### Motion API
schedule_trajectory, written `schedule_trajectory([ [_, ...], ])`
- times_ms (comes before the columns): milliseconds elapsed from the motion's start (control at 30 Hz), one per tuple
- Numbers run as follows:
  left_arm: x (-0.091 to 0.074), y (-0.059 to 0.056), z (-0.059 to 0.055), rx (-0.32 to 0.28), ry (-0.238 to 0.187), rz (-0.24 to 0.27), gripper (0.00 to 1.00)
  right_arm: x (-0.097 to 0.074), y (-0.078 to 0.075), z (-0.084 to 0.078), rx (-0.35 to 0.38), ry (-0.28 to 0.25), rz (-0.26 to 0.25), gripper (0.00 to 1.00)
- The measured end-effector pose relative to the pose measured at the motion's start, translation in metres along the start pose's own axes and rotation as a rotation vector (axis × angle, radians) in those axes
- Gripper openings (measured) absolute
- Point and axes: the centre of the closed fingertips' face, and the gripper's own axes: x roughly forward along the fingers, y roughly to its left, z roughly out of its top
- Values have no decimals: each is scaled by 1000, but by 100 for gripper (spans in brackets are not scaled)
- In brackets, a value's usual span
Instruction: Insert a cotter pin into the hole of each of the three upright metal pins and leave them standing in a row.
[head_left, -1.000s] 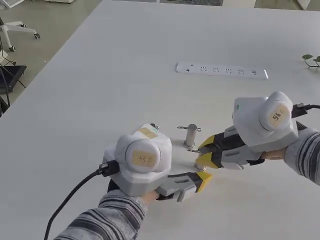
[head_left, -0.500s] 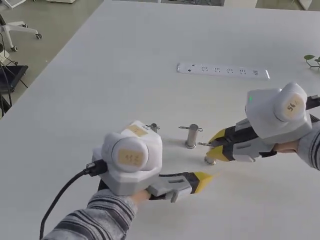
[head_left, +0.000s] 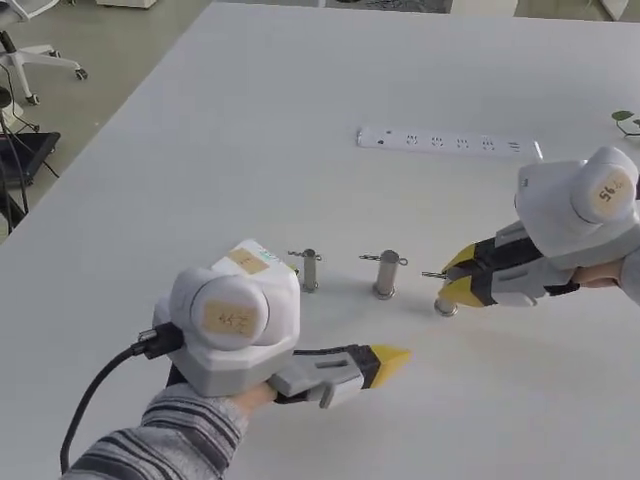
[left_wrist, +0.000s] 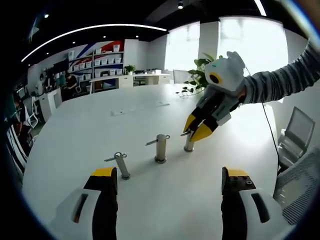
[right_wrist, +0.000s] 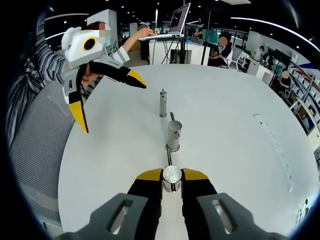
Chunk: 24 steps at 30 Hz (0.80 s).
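Two metal pins stand upright, each with a cotter pin through its top: the left pin (head_left: 310, 270) (left_wrist: 121, 165) (right_wrist: 162, 103) and the middle pin (head_left: 385, 274) (left_wrist: 160, 148) (right_wrist: 173, 135). My right gripper (head_left: 455, 280) (right_wrist: 172, 179) is shut on the third metal pin (head_left: 445, 307) (right_wrist: 172, 175) (left_wrist: 188, 145), to the right of the middle one. A cotter pin (head_left: 432, 274) (right_wrist: 168, 154) sticks out of that pin's top past the yellow tips. My left gripper (head_left: 388, 357) (left_wrist: 170, 177) is open, holding nothing, in front of the row.
A white power strip (head_left: 445, 142) lies farther back on the white table (head_left: 250, 130). A small plant (head_left: 628, 118) is at the right edge. Beyond the table's left edge are office chairs (head_left: 40, 60) and floor.
My right gripper has moved right with the third pin, away from the middle pin. My left gripper has drawn back to the left, uncovering the left pin.
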Motion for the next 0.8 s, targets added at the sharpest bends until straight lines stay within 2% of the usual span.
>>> schedule_trajectory([
  [433, -11, 7, 3, 3, -10, 11, 89, 1, -13, -9, -13, 33, 9, 8],
  [633, -12, 12, 1, -4, -7, 22, 89, 0, -18, -10, 1, 19, 18, 8],
  [800, -13, 14, 1, -12, -7, 28, 89, -2, -20, -12, 15, 6, 52, 9],
])
